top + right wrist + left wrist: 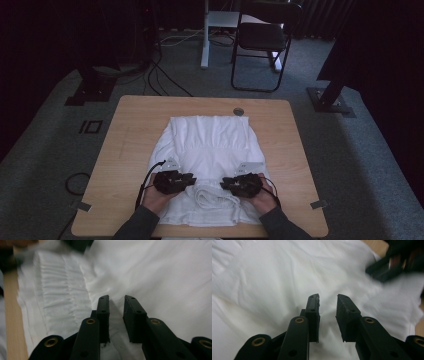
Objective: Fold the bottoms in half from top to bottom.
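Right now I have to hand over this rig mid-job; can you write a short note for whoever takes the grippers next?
Left gripper: open a little, nothing between its fingers, over the white garment.
Right gripper: the same, open and not holding anything.
The garment lies spread on the table, gathered band across the middle.
Done: the near edge looks rolled or folded up into a bunch between the two grippers.
Left: probably take hold again and carry the fold on toward the far end.

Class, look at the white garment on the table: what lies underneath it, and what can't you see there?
Under the white garment lies the wooden table, bare around its edges. The tabletop beneath the cloth is covered, so anything lying there cannot be seen. A rolled fold sits on top near the person.
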Demonstrator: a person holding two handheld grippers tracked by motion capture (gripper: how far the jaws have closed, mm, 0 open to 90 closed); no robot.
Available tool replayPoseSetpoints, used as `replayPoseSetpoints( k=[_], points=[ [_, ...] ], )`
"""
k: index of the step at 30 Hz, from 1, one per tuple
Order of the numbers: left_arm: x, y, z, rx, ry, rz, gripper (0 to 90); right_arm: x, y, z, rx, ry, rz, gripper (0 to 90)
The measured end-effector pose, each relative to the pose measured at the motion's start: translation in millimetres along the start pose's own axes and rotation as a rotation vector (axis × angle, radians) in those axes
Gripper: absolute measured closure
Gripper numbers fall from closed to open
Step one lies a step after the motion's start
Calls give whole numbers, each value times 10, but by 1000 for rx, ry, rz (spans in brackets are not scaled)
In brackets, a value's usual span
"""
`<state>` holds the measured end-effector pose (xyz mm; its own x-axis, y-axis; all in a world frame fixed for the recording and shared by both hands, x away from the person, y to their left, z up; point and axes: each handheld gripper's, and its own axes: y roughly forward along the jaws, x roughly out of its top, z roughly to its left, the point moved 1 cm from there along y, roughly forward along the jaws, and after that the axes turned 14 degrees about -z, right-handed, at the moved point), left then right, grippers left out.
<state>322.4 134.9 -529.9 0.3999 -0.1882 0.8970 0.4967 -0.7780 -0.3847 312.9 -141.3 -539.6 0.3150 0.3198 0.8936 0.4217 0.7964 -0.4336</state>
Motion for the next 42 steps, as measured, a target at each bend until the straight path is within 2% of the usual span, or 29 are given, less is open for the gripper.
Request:
replayPoseSetpoints(
  k=[1,3,4,6,8,10,12,14,17,19,21,24,26,28,30,31,33,36,42],
  points=[
    [-3,26,-26,-13,6,6,724,-58,19,29,5,-9,19,751],
    [-50,97,-104,-42,27,47,714,-160,31,70,-2,-24,58,759],
    [-89,134,-136,-48,35,77,713,-195,20,75,-3,-30,66,763],
    [-172,195,-145,-59,24,140,714,-224,-12,68,10,-19,69,763],
    [-211,206,-124,-72,9,152,715,-224,-34,49,28,-9,77,756],
    [-166,175,-104,-59,14,129,696,-201,-58,31,25,-8,57,681],
    [-58,129,-68,-31,38,89,669,-141,-97,-23,-10,-3,15,577],
    [90,98,-9,19,68,48,649,-45,-139,-124,-67,7,-26,517],
    [312,133,126,106,122,-4,608,126,-159,-359,-144,39,-77,480],
    [432,214,241,167,149,-16,588,237,-120,-556,-208,51,-98,479],
    [518,329,377,216,158,-16,585,333,-47,-746,-262,63,-116,489],
    [555,526,610,294,162,22,584,406,106,-1023,-323,90,-109,514],
    [504,636,742,329,150,58,586,380,226,-1172,-345,112,-76,516],
    [406,703,841,342,125,101,587,298,334,-1259,-353,135,-18,524],
    [290,726,891,341,107,121,596,185,393,-1283,-367,143,21,525],
    [251,703,892,337,93,92,599,133,393,-1275,-369,149,8,525],
    [209,647,882,324,68,76,602,73,355,-1247,-372,157,-30,526],
    [147,571,804,312,71,73,602,25,310,-1162,-363,132,-31,525],
    [-32,378,618,284,36,29,602,-111,200,-898,-360,98,-53,526]
  ],
)
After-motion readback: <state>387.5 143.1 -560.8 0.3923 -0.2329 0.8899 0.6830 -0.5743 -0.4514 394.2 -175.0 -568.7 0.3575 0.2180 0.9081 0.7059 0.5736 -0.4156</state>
